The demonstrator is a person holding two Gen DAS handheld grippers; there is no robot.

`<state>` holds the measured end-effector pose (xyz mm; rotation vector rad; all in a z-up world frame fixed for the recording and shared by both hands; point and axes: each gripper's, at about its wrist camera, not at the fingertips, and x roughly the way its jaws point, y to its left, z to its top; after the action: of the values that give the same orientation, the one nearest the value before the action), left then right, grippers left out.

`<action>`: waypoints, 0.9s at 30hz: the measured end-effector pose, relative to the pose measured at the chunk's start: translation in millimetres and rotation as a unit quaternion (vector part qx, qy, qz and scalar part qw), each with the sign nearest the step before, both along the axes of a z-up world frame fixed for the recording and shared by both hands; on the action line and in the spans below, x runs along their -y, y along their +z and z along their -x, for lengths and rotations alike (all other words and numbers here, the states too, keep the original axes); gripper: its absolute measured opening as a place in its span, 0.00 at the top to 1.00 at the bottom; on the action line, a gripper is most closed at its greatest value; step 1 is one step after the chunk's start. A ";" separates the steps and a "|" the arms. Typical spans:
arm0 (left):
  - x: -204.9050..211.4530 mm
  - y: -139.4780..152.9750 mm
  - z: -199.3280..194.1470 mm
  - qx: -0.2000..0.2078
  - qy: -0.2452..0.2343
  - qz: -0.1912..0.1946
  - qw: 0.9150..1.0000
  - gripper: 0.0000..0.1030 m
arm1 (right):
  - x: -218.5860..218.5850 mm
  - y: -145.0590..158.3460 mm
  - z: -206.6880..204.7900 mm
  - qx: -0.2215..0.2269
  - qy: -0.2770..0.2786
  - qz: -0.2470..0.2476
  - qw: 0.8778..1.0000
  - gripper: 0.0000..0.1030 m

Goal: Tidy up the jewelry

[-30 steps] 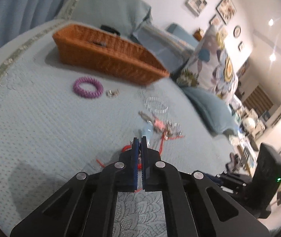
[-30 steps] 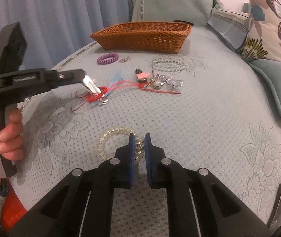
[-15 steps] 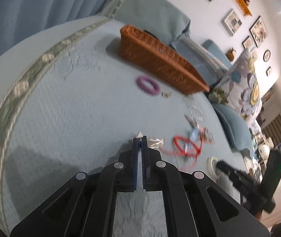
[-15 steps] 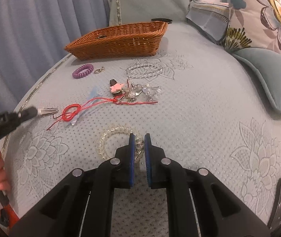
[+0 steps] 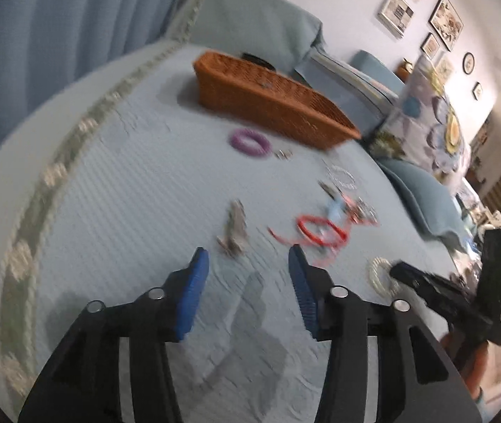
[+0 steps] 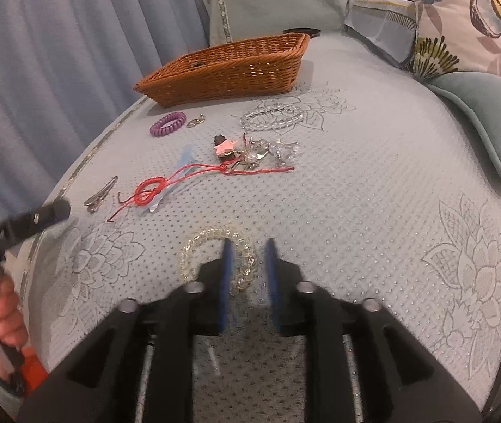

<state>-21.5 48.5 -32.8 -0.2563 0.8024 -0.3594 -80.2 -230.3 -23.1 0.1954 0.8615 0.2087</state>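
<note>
Jewelry lies on a pale blue bedspread. My left gripper [image 5: 246, 264] is open and empty, just short of a silver hair clip [image 5: 234, 229], which also shows in the right wrist view [image 6: 100, 194]. My right gripper [image 6: 248, 264] is open over the right side of a clear bead bracelet [image 6: 215, 239]; its left finger lies across the beads. A red cord [image 6: 151, 192], a pink charm with keyring trinkets [image 6: 250, 149], a second clear bracelet [image 6: 271, 118] and a purple coil hair tie [image 6: 167, 123] lie farther off. A brown wicker basket [image 6: 229, 70] stands at the back.
Pillows line the back and right: a teal one [image 6: 486, 112] and a flowered one [image 6: 469, 10]. Blue curtains [image 6: 56, 53] hang on the left past the bed's edge. A small silver clasp [image 6: 195, 120] lies next to the hair tie.
My left gripper pulled the silver clip away from the red cord, opened and let it go on the bedspread. My right gripper opened over the clear bracelet.
</note>
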 end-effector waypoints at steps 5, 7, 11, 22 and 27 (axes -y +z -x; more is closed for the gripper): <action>5.8 -2.7 -25.3 -0.006 -0.009 -0.027 1.000 0.56 | 1.1 4.8 1.0 0.014 0.002 0.019 1.000 0.60; 12.7 -9.4 -33.4 -0.019 -0.010 -0.048 0.999 0.56 | -2.9 1.5 -3.2 0.006 0.007 0.033 0.999 0.61; 25.7 -13.7 -30.7 -0.005 -0.007 -0.101 0.995 0.60 | -20.3 -3.9 -5.3 0.005 0.018 0.088 0.996 0.80; 40.3 -7.8 -18.8 0.037 -0.020 -0.137 0.990 0.80 | -23.4 8.3 -0.8 0.033 0.024 0.080 0.996 0.93; 40.5 13.4 -15.1 0.074 -0.016 -0.116 0.990 0.80 | -21.9 32.9 -8.7 0.066 0.022 0.066 0.995 0.93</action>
<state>-6.4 8.0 -19.4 0.0005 0.6953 -0.3081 -71.5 -208.4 9.8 0.0386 0.7453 0.2023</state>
